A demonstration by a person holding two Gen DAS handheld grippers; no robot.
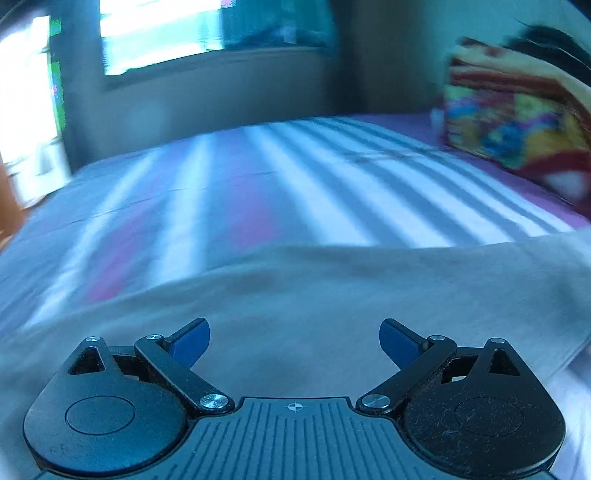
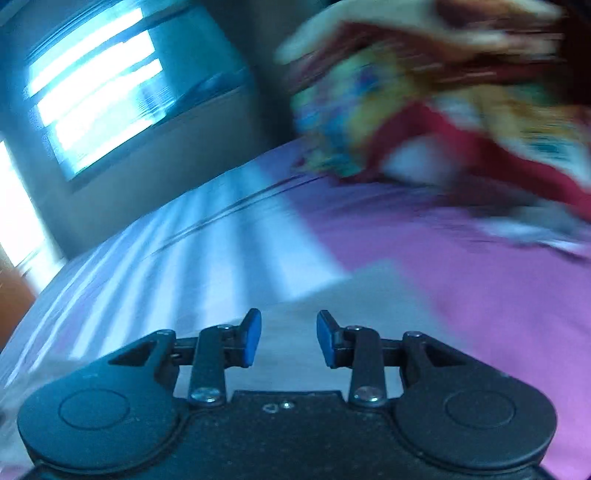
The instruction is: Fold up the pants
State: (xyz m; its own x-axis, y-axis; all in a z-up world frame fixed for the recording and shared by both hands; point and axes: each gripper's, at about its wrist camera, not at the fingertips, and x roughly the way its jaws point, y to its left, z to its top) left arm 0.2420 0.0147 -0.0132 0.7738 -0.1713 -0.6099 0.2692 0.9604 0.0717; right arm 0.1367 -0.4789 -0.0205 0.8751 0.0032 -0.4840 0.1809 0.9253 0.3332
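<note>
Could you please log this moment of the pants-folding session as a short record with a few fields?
surface: bed with striped sheet
garment: pale beige pants spread on the sheet, in front of both grippers
left gripper: open wide, nothing between the fingers
right gripper: open, narrower gap, empty
background: colourful bedding pile at far right, bright window behind
image quality: motion blur in both views

bed [image 1: 258, 177] striped sheet | on it: pants [image 1: 332, 295], colorful pillow [image 1: 517, 122]
</note>
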